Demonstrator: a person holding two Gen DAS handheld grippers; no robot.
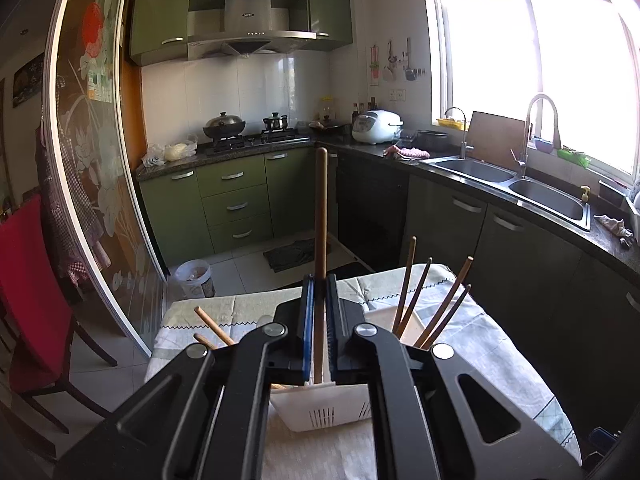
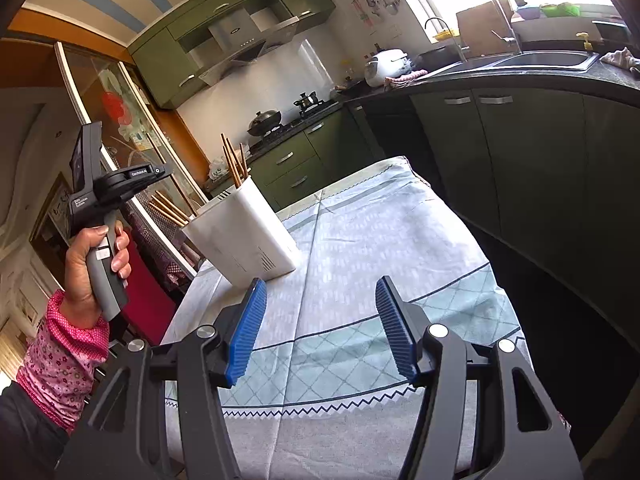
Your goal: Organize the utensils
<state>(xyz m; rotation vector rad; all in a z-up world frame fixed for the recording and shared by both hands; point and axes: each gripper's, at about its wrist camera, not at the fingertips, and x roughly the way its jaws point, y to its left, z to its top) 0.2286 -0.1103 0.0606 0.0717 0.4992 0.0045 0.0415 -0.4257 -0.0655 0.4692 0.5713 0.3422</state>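
My left gripper [image 1: 319, 312] is shut on a long wooden utensil handle [image 1: 320, 216], held upright with its lower end inside the white utensil holder [image 1: 324, 404]. Several wooden chopsticks [image 1: 434, 300] stand in the holder's right compartment, and two more [image 1: 212, 330] stick out at its left. In the right wrist view the holder [image 2: 244, 236] stands on the clothed table, with chopsticks [image 2: 234, 162] in it. My right gripper [image 2: 320, 328] is open and empty, low over the tablecloth in front of the holder. The left gripper's body [image 2: 104, 188] is held beside the holder; its fingers are hidden there.
The table carries a pale green and white patterned cloth [image 2: 360, 240]. Dark kitchen cabinets [image 2: 520, 152] and a double sink [image 1: 516, 184] run along the right. A red chair [image 1: 32, 280] and a glass sliding door [image 1: 88, 160] stand at the left. A bin [image 1: 194, 278] is on the floor.
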